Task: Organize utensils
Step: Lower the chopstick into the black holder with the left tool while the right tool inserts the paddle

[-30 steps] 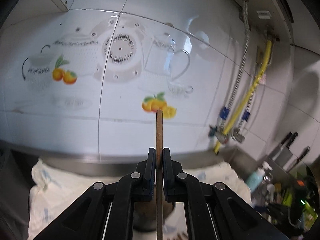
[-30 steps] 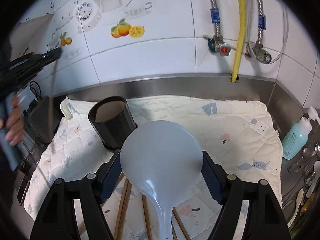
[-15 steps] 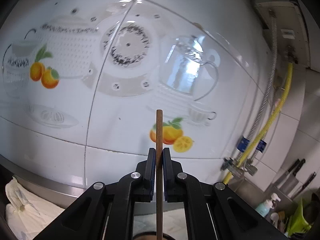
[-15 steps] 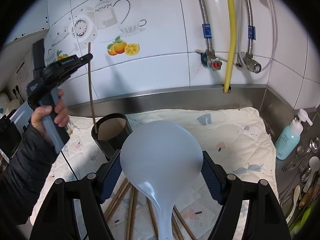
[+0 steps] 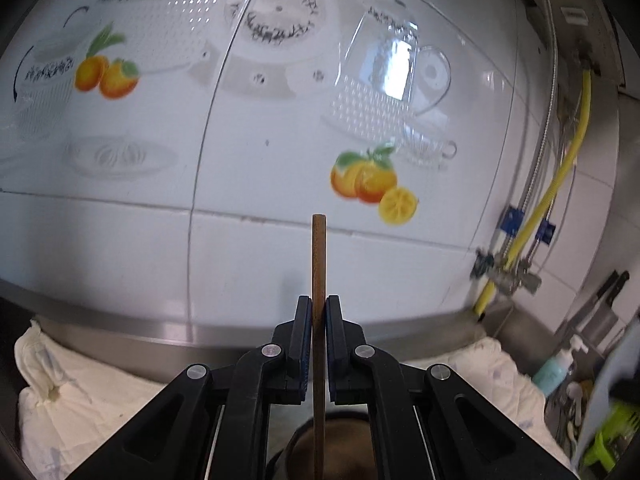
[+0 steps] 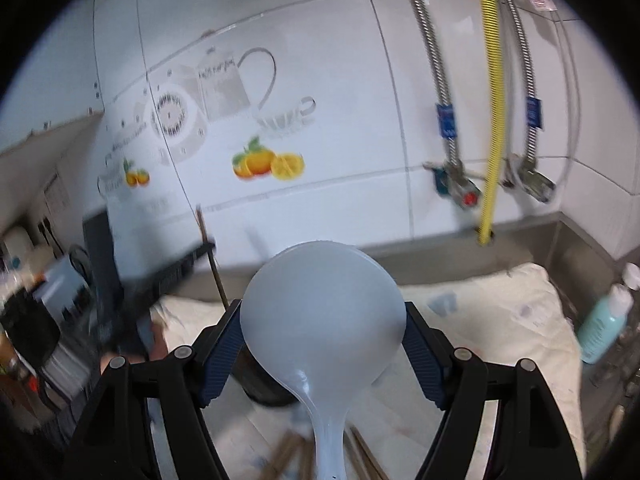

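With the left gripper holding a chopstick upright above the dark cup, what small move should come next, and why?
Probably lower the left gripper straight down, then let go. Its fingers are shut on the chopstick, which stands upright with its lower part in line with the open mouth of the cup just below, so a short descent should seat it inside.

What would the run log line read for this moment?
left gripper: shut on chopstick, upright | holder: below chopstick | right gripper: holds ladle
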### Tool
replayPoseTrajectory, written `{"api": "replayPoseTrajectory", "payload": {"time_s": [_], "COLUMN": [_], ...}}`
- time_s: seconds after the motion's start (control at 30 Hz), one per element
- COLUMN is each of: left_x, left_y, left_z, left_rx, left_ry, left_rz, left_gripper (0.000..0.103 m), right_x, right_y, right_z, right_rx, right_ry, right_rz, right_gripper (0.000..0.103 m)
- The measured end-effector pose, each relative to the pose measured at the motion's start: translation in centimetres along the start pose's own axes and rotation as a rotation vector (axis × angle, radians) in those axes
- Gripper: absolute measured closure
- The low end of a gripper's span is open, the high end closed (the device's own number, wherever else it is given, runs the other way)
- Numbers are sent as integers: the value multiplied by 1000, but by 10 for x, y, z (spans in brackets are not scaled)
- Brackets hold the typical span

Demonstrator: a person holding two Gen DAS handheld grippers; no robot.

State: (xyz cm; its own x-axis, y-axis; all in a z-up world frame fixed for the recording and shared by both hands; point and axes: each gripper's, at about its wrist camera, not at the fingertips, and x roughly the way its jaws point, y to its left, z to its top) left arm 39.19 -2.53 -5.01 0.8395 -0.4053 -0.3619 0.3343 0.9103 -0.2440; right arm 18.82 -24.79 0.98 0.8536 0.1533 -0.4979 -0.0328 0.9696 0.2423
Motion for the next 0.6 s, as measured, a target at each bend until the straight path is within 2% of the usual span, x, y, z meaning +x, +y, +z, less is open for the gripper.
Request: {"api": "replayPoseTrajectory", "payload": {"time_s": [0.17, 0.4, 0.43, 0.5, 0.53, 0.6], "left_x": [-20, -37, -39, -45, -49, -58], "left_y": [11, 17, 18, 18, 19, 20], "left_z": [-10, -6, -6, -3, -3, -1], "left_rx": [20, 21, 20, 21, 15, 19], "left_ry": [73, 132, 137, 137, 130, 115], "left_rz": [14, 10, 9, 15, 22, 29], "left_gripper": [95, 92, 87, 69, 55, 52], "right_x": [22, 45, 49, 58, 64, 74], "right_y": [15, 36, 39, 42, 43, 44], "right_z": [25, 46, 47, 48, 47, 44], "right_rx": [40, 77, 79, 78, 74, 66], "right_ry": [-80, -167, -179, -195, -195, -189], "right_rz": [58, 109, 113, 120, 114, 107], "right_gripper": [20, 20, 20, 20, 20, 20]}}
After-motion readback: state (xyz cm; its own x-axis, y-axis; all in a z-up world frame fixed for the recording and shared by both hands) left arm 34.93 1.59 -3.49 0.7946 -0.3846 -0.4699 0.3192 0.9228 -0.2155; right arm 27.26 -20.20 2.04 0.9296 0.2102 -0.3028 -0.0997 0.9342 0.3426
